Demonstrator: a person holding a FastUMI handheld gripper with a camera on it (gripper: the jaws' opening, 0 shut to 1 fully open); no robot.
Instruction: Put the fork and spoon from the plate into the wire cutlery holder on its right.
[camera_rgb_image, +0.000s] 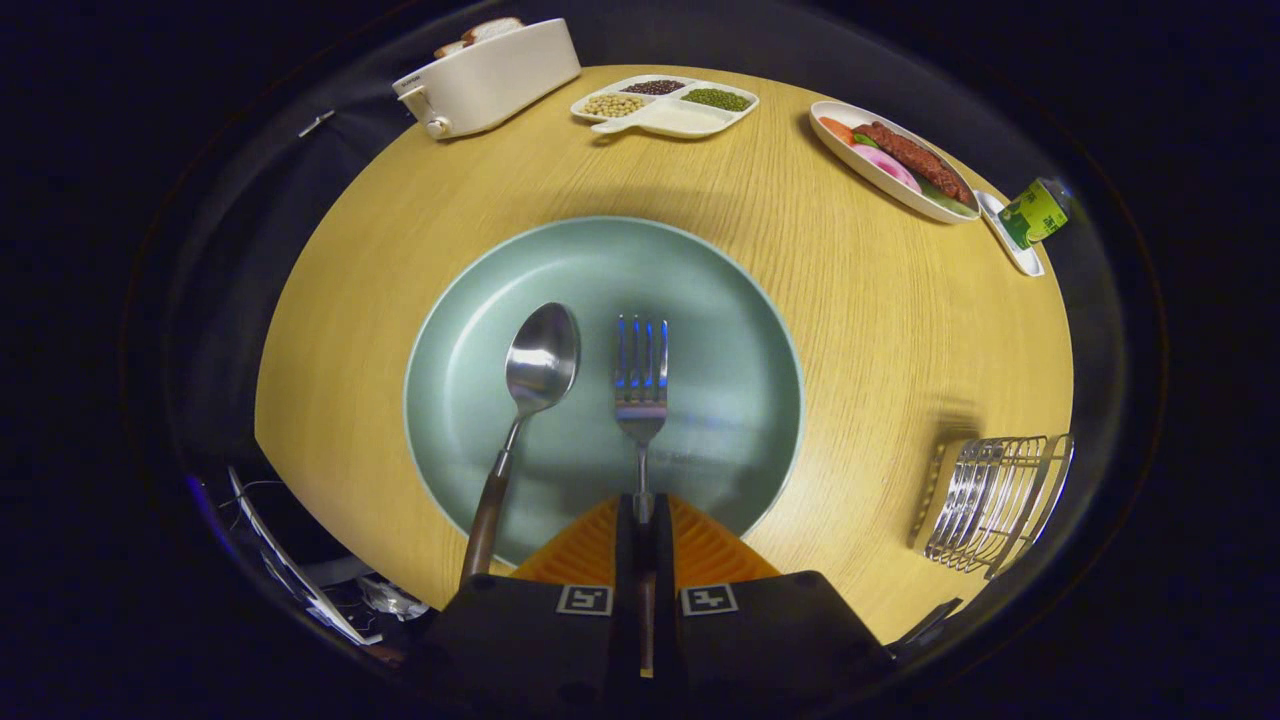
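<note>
A pale green plate (720, 300) lies on the round wooden table just ahead of my fingers. A metal fork (641, 380) points away from me over the plate, its tines far from me. My gripper (643, 512) is shut on the fork's handle, which runs back between both fingers. Left of the fork lies a spoon (535, 375) with a brown handle, its bowl on the plate and its handle reaching over the near rim. The wire cutlery holder (990, 500) stands on the table to the right of the plate.
Beyond the plate stand a white toaster (490, 78) with bread, a divided white dish (665, 105) of beans, and an oblong plate (890, 160) of food. A small dish with a green packet (1030, 215) sits at the far right table edge.
</note>
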